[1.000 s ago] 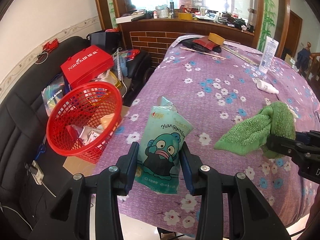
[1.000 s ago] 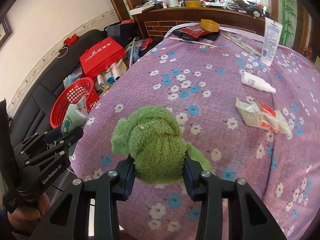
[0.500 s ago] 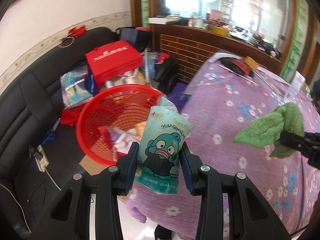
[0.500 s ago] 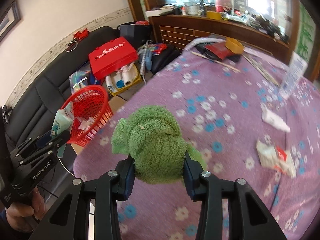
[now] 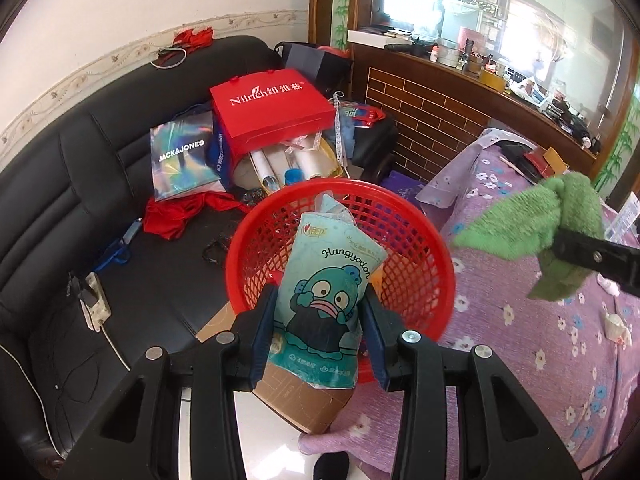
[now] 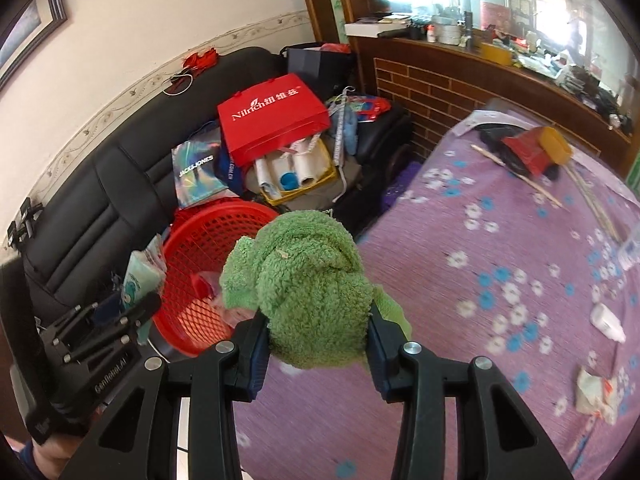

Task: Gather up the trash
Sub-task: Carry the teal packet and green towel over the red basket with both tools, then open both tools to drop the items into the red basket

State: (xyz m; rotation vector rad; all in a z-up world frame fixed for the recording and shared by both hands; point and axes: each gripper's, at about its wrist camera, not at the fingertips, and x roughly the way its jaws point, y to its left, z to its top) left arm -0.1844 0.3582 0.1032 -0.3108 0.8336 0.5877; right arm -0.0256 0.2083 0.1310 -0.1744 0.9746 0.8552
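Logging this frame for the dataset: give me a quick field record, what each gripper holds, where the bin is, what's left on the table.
left gripper: shut on teal wrapper, held over the red basket
right gripper: shut on green cloth, above the table edge
basket location: beside the table, in front of the black sofa
basket contents: some trash already inside
left on purple tablecloth: crumpled wrapper, small white tube
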